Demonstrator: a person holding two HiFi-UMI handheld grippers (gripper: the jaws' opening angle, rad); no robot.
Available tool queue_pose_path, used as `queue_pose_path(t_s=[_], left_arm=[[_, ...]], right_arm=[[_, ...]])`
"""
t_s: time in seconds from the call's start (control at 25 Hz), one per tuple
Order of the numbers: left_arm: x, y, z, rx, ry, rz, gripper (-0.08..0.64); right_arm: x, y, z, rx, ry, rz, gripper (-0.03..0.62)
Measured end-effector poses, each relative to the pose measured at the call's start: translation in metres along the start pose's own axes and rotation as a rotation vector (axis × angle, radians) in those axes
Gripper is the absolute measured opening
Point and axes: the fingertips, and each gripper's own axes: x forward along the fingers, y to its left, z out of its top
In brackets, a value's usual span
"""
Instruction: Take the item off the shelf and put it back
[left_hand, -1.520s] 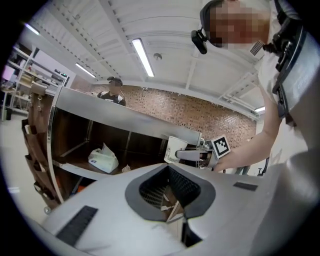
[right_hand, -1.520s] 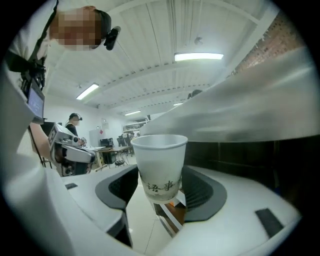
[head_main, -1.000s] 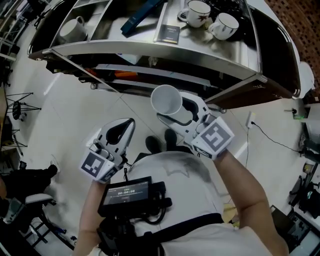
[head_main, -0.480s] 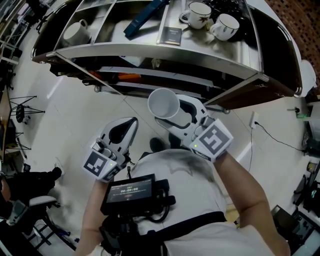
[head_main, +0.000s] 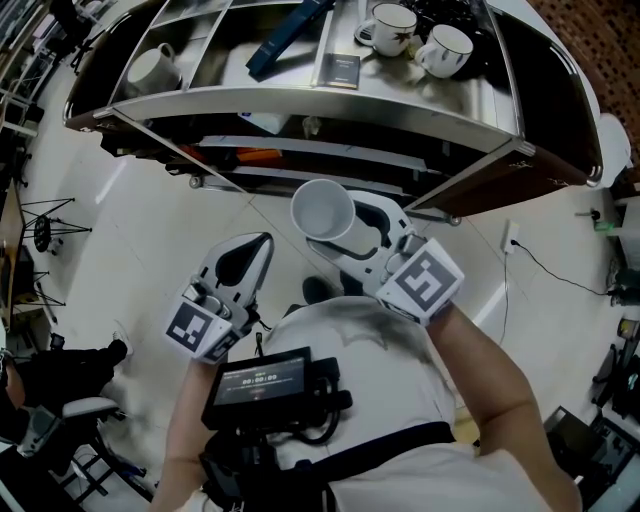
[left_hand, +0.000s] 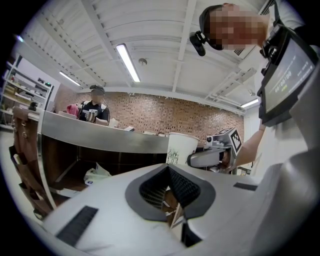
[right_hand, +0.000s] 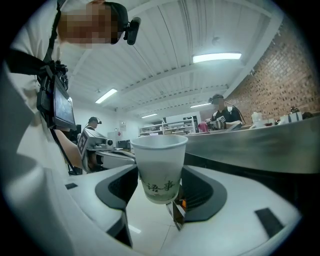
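A white paper cup (head_main: 322, 212) with dark print is held upright in front of the steel shelf (head_main: 300, 97), below its top level. My right gripper (head_main: 345, 230) is shut on the cup's lower half, and its dark pads press both sides of the cup (right_hand: 159, 167) in the right gripper view. My left gripper (head_main: 255, 248) hangs lower to the left with its jaws together and nothing between them. In the left gripper view the cup (left_hand: 181, 148) stands just beyond my left gripper (left_hand: 169, 172).
Two white mugs (head_main: 392, 27) (head_main: 447, 50), a third mug (head_main: 150, 66), a blue box (head_main: 285, 35) and a small dark card (head_main: 340, 68) sit on the shelf top. Lower shelf levels hold orange and white items. A chair and stands are at the left on the white floor.
The right gripper and its cup have drifted slightly left, towards the shelf edge. The left gripper has stayed nearly still.
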Motion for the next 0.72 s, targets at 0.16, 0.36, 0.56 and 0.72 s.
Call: queue_pose_path(t_s=[0.16,0.36,0.56,0.72], left_arm=[[-0.0011,0.0002,0.0028,0.005,-0.016,-0.005,0.003],[-0.0015,0.0006,0.0055,0.005,-0.044,-0.009,0.005],[0.0004,0.0011,0.0051,-0.001,-0.041,-0.004,0.005],[0.0016,0.0029,0.0064,-0.003,-0.046,0.001,0.005]], right_arm=[[-0.0005,0.0028,-0.0004,0.004,0.006,-0.005,0.259],[-0.0016,0.0042,-0.0026,0.0,0.007,-0.012,0.259],[-0.0027,0.0034,-0.0032,-0.001,0.011,-0.012,0.258],[-0.003,-0.0023,0.0001,-0.039,-0.036,-0.022,0.259]])
